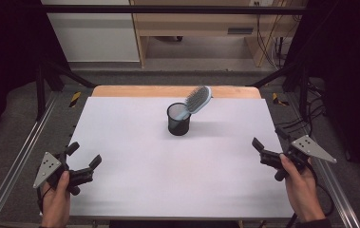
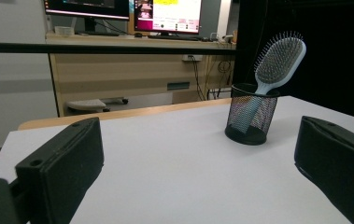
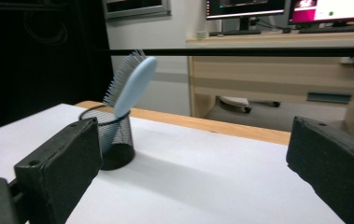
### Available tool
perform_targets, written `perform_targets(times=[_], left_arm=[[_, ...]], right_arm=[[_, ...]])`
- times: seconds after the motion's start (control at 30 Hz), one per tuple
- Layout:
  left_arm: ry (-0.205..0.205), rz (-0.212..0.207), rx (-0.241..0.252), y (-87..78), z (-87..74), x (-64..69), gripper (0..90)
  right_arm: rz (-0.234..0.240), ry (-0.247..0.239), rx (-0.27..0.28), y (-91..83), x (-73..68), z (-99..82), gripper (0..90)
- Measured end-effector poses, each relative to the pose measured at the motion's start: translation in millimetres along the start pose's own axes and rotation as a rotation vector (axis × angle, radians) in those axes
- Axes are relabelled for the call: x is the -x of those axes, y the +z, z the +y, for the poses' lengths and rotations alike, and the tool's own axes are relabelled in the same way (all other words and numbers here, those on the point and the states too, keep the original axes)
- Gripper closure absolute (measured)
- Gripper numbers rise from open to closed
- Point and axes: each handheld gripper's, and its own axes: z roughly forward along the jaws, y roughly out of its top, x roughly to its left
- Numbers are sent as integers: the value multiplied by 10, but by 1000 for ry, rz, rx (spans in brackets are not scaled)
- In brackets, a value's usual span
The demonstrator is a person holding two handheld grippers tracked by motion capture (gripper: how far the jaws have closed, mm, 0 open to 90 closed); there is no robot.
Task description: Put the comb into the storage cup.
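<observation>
while the hairbrush (image 1: 197, 99) leans handle-down in the mesh cup (image 1: 178, 119) mid-worktop, we hold the left gripper (image 1: 83, 162) and right gripper (image 1: 269, 145) back, jaws open and empty; next we would judge a reach for the brush head

The person's left hand (image 1: 56, 197) comes in from the bottom left of the high view, wrapped around the handle of the left gripper (image 1: 83, 159). That gripper points forward and to the right, its two black jaws spread wide with nothing between them, and its grey three-cornered plate sits on the outer side. The right hand (image 1: 302, 185) enters from the bottom right and holds the right gripper (image 1: 269, 138), which angles forward and to the left, jaws likewise parted and empty. The two hands are well apart, each low near its own side.
</observation>
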Motion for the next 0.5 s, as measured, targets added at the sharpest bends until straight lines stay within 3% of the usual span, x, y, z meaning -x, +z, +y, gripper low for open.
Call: perform_targets(times=[0.5], left_arm=[[-18, 18, 20, -4, 15, -7, 10]], right_arm=[[-15, 27, -3, -173, 80, -220, 40]])
